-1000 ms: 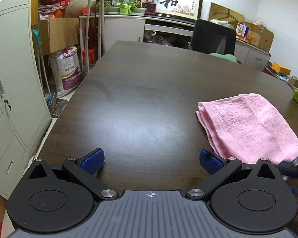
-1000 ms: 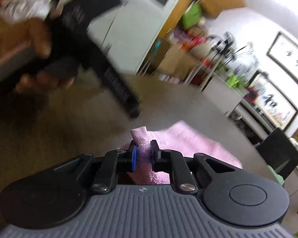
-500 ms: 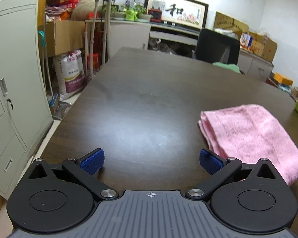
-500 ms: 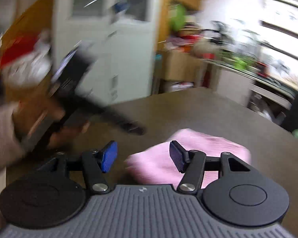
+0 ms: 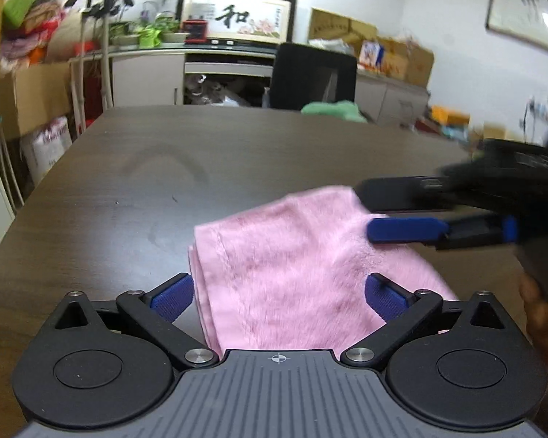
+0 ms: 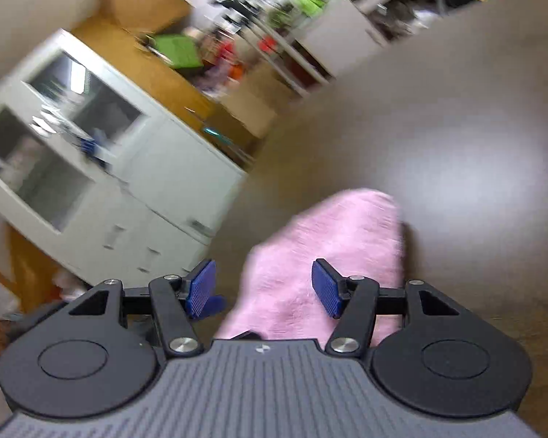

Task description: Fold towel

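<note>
A pink towel (image 5: 292,266) lies folded on the dark wooden table (image 5: 201,160). My left gripper (image 5: 277,297) is open, its blue pads on either side of the towel's near part. My right gripper (image 5: 391,215) reaches in from the right over the towel's far right corner, jaws apart. In the right wrist view the right gripper (image 6: 263,288) is open, with the towel (image 6: 332,241) just ahead between its pads. That view is blurred.
A black office chair (image 5: 314,76) and a green cloth (image 5: 332,111) stand at the table's far end. Low cabinets and cardboard boxes (image 5: 394,58) line the back wall. A white cabinet (image 6: 91,168) stands beyond the table's edge in the right wrist view.
My right gripper let go of the towel and opened, then swung round over it. My left gripper moved right, so the towel now lies between its pads.
</note>
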A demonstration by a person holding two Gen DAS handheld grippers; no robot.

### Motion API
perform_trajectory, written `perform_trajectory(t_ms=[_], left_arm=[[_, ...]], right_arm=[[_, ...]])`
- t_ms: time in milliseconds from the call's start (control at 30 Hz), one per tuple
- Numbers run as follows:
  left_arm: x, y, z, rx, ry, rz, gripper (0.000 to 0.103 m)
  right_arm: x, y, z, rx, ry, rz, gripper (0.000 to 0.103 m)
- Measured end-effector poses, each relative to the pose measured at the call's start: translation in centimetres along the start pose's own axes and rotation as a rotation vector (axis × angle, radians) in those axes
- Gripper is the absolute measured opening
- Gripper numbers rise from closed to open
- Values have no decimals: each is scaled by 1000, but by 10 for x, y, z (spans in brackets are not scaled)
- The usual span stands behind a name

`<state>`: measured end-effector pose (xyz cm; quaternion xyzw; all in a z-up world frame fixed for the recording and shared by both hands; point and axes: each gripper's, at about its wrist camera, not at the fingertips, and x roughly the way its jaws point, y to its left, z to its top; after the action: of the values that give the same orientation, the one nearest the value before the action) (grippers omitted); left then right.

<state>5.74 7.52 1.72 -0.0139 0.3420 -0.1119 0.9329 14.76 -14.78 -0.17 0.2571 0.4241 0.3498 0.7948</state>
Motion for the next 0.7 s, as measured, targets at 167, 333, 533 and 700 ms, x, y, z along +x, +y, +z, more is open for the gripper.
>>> perform_trajectory(t_ms=[167,333,533,700], left_arm=[[15,8,-9,20,29,-3,102],[12,6,-11,38,19,15,102],[9,-9,-14,112,-7,68,103],[7,-14,-15,138,-21,93,103]], right_arm=[[-22,7,-4,-64,-14,-41,50],[-60,37,-35,-259,-12,-90,57],[-55,65,-74,-621,68,-425,57],[-52,97,-87,-812,18,-519,55]])
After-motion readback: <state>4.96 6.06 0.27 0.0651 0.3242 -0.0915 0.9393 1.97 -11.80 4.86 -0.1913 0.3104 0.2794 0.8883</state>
